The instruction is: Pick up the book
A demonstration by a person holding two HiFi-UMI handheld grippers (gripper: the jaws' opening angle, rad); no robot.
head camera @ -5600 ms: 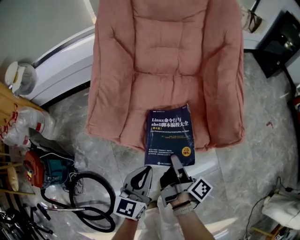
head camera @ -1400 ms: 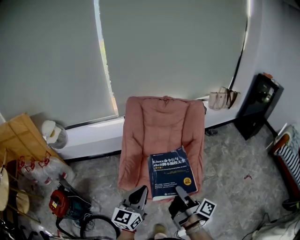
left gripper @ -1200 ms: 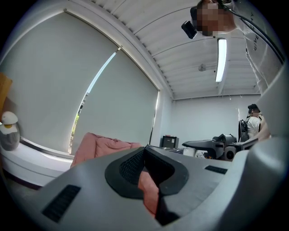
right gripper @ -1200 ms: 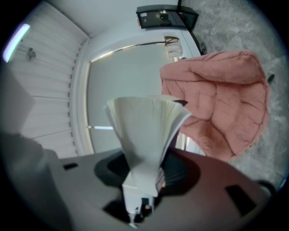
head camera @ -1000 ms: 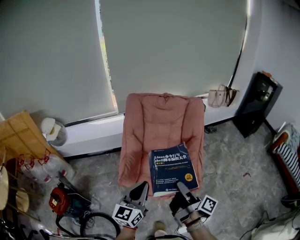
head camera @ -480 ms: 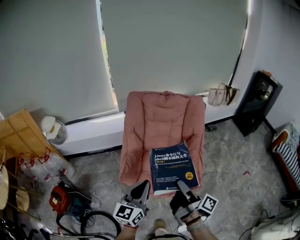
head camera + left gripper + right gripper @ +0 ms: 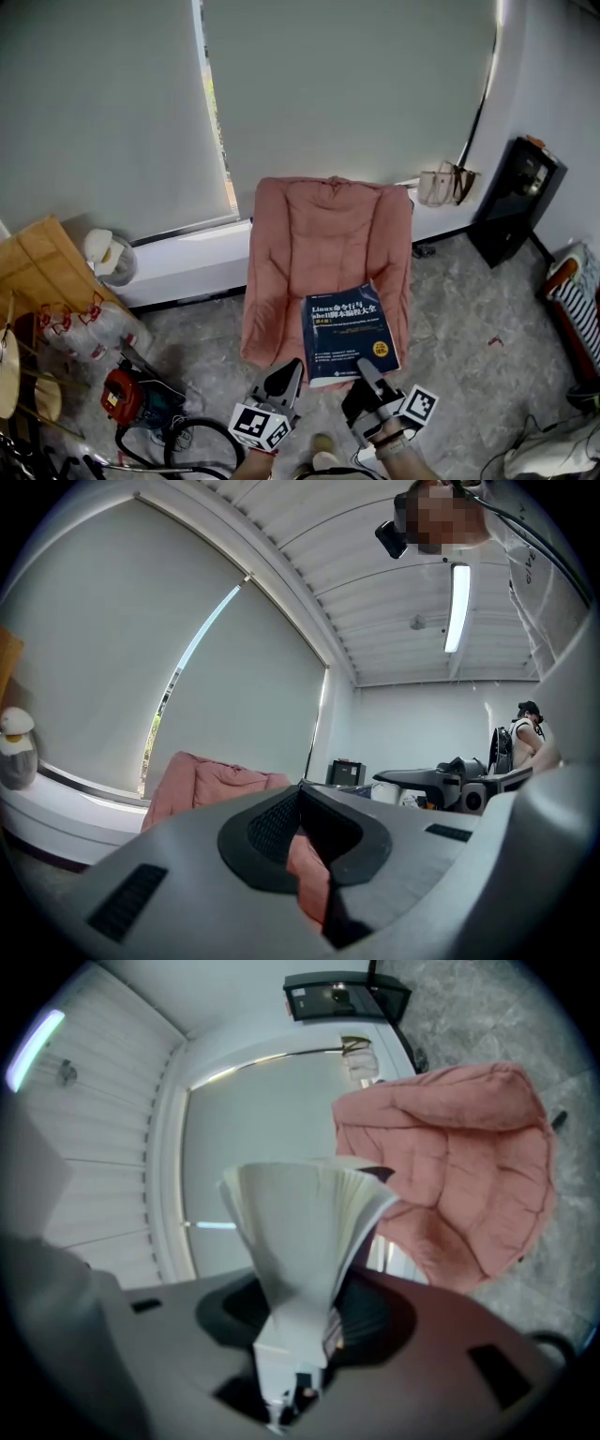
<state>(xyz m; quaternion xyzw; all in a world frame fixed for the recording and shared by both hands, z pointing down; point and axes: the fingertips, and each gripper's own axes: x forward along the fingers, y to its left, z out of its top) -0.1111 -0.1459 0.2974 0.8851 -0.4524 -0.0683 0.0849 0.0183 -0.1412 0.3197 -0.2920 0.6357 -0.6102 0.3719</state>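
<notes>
A dark blue book with white print hangs above the front edge of a pink padded chair. My right gripper is shut on the book's near edge and holds it up. In the right gripper view the book's white pages fan out from between the jaws of the right gripper, with the pink chair behind. My left gripper sits just left of the right one, shut with nothing in it. In the left gripper view the left gripper points level, and the pink chair shows beyond it.
A black cabinet stands at the right wall. A beige bag hangs by the white window ledge. At the left lie an orange and teal power tool, plastic bags and a white fan. The floor is grey stone.
Several seconds ago the book lay on the chair's front edge; now it is lifted off in the right gripper and the head view sits much higher. Over the last second almost nothing moved.
</notes>
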